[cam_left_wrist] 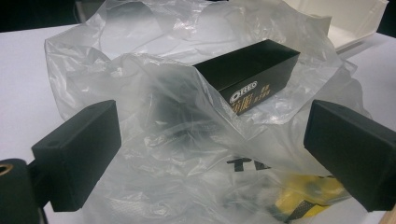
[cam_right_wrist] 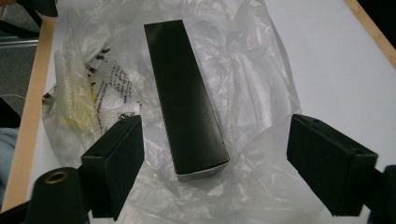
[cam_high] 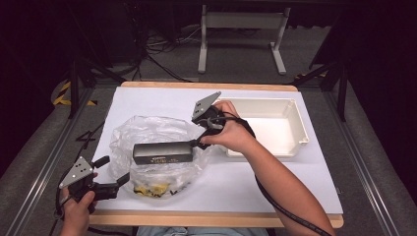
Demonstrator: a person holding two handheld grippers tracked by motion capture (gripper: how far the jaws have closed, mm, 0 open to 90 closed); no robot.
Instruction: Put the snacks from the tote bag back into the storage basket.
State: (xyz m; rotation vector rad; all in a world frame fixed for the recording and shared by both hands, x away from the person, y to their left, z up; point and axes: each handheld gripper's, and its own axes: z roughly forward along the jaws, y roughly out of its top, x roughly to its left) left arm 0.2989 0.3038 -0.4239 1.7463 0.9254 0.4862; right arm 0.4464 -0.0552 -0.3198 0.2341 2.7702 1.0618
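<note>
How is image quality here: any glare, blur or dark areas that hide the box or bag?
High view: soft, surroundings dark, white table bright. Left gripper view: black box sharp with lettering visible; plastic bag hazy over its near end. Right gripper view: box top evenly dark and legible in shape; the near black jaws look slightly soft.

Box point(cam_right_wrist: 187, 93) – matt black card; bag point(cam_high: 152, 132) – thin crinkled clear plastic; tray point(cam_high: 295, 123) – smooth cream plastic.

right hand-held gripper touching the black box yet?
Apart. In the right gripper view the black box ends between the right hand-held gripper pads, with clear plastic bag showing in the gap on either side; jaws open.
</note>
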